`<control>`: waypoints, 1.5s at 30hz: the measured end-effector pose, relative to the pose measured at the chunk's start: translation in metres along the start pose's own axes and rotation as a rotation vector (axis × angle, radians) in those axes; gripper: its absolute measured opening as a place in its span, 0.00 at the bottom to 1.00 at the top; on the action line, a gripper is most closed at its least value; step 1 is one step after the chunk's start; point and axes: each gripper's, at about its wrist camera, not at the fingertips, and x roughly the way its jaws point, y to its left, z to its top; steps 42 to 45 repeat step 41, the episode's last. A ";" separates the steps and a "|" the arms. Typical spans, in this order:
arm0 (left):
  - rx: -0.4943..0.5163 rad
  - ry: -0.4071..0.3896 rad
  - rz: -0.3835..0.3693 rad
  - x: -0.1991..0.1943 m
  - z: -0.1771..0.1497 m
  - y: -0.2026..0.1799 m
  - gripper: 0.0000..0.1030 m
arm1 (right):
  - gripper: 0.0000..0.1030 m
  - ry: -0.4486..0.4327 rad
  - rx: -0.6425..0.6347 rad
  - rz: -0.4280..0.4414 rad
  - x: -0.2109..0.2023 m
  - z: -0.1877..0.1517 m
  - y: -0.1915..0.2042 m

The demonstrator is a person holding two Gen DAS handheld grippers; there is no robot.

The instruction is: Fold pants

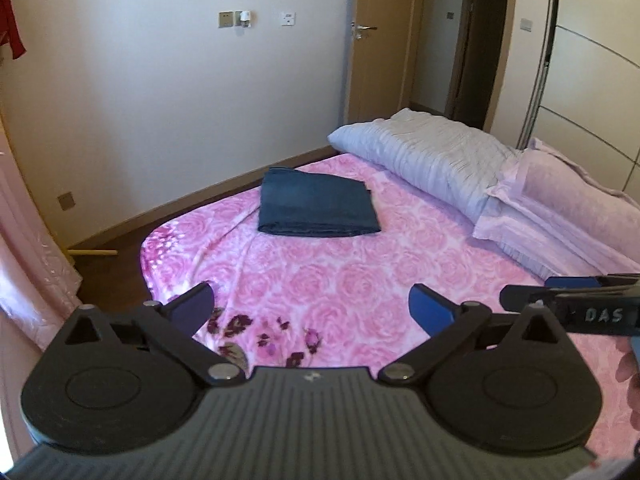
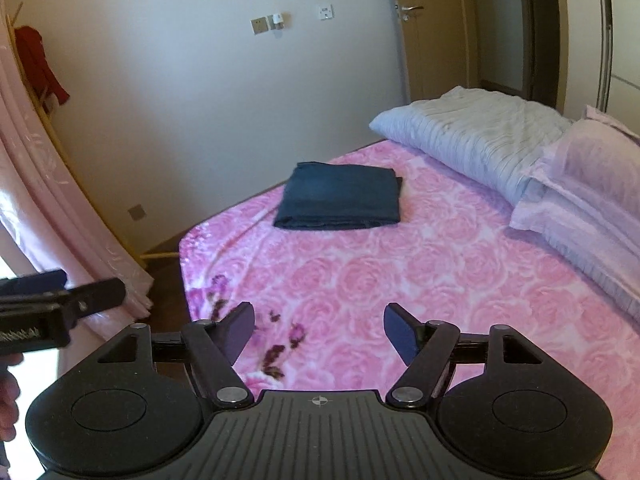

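The dark blue pants (image 1: pixel 316 204) lie folded into a neat rectangle on the pink rose-patterned bed (image 1: pixel 360 280), toward its far left side; the right wrist view shows the pants (image 2: pixel 340 200) too. My left gripper (image 1: pixel 312 308) is open, well short of the pants, with nothing between its fingers. My right gripper (image 2: pixel 320 330) is also open and empty, hovering over the near part of the bed (image 2: pixel 440 280). In the left wrist view the right gripper (image 1: pixel 532 292) pokes in from the right edge. The left gripper (image 2: pixel 80 292) shows at the left edge of the right wrist view.
A grey pillow (image 1: pixel 424 152) and a pink pillow (image 1: pixel 560 204) lie along the head of the bed at the right. A white wall (image 1: pixel 160 100) and a strip of dark floor run along the bed's far side. Pink curtains (image 2: pixel 48 200) hang at the left. A wooden door (image 1: pixel 380 40) stands behind.
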 end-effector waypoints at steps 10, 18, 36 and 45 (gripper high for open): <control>-0.001 0.029 0.013 0.008 0.006 0.001 0.99 | 0.67 0.020 -0.034 0.020 0.007 0.011 0.013; 0.003 0.053 0.011 0.022 0.011 -0.001 0.99 | 0.67 0.024 -0.047 0.012 0.014 0.014 0.011; 0.006 0.059 0.023 0.027 0.008 -0.004 0.98 | 0.67 0.035 -0.054 0.013 0.017 0.015 0.008; 0.011 0.052 0.029 0.025 0.007 -0.004 0.98 | 0.67 0.035 -0.054 0.012 0.016 0.015 0.008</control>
